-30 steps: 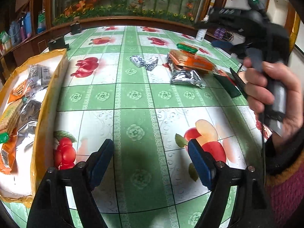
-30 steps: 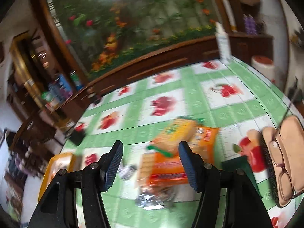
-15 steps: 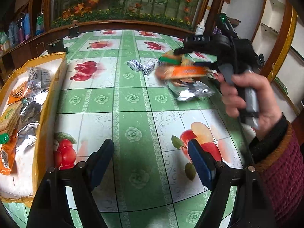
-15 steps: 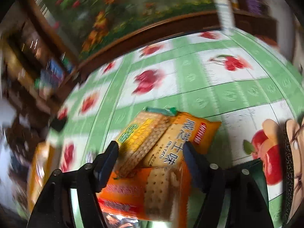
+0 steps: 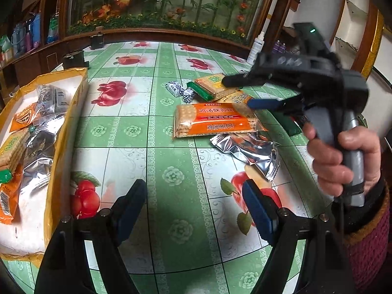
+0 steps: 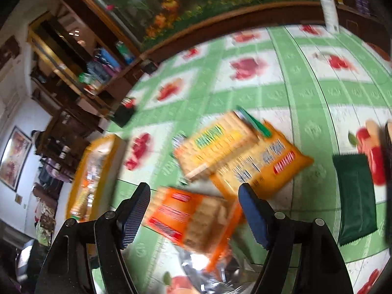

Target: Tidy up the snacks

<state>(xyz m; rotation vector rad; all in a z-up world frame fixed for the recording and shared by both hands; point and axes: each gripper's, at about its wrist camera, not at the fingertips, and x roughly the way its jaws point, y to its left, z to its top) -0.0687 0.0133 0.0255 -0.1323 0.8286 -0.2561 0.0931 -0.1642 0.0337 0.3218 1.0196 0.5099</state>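
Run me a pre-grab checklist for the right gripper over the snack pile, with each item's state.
1. Right gripper jaws apart: ok, wide and empty.
2. Target between the jaws: ok, the orange cracker packet with red bands lies framed between them in the right wrist view.
3. Pads touching it: not ok, they hang above it.
4. Packet free to lift: cannot tell; it overlaps the crinkled silver foil pouch, and which lies on top is unclear.
5. Room in the yellow-rimmed tray: ok, white floor shows near its front.
6. Left gripper out of the way: ok, open over bare green fruit-print tablecloth.
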